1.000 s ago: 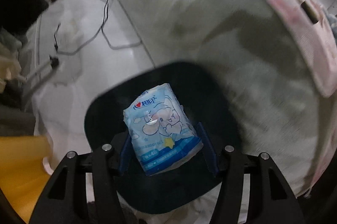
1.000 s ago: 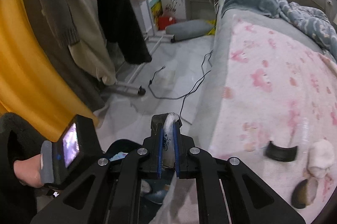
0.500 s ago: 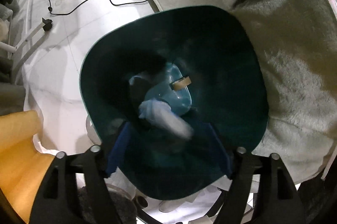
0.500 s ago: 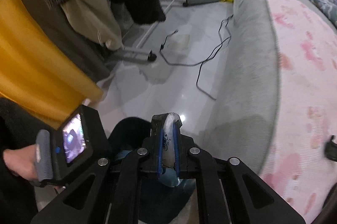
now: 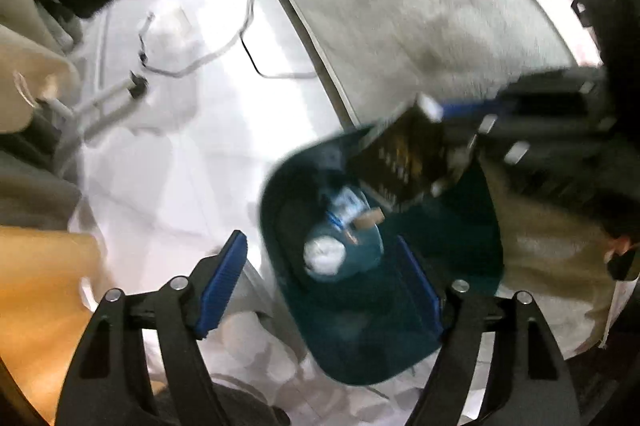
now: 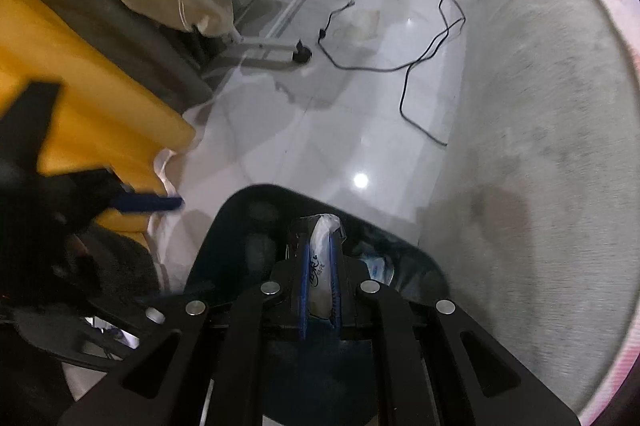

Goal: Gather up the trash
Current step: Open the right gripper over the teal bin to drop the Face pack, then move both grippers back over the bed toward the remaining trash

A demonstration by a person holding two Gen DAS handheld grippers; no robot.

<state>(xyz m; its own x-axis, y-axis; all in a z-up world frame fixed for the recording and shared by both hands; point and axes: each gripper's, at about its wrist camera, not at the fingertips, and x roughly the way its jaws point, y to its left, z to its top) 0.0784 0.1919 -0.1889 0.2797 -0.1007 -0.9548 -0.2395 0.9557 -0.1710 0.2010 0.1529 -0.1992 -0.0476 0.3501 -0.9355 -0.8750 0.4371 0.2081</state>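
Note:
A dark teal trash bin point(image 5: 452, 310) stands on the white floor beside the bed. Inside it lie a crumpled white tissue point(image 5: 324, 256) and a blue-and-white packet point(image 5: 350, 205). My left gripper point(image 5: 320, 286) is open and empty, held above the bin's near left rim. My right gripper point(image 6: 320, 266) is shut on a white plastic wrapper point(image 6: 324, 266) and hangs over the bin point(image 6: 240, 222). In the left wrist view the right gripper point(image 5: 436, 145) shows blurred over the bin's far rim. The left gripper's blue pad point(image 6: 148, 203) shows blurred in the right wrist view.
The grey side of the bed point(image 6: 540, 145) runs along the right. A black cable point(image 6: 420, 65) lies on the floor. A clothes rack base point(image 6: 272, 47) and hanging coats stand at the left, with a yellow cloth point(image 6: 80, 105) close by.
My left gripper let the blue-and-white packet drop into the bin and drew back to the left. My right gripper moved over the bin with the wrapper still held.

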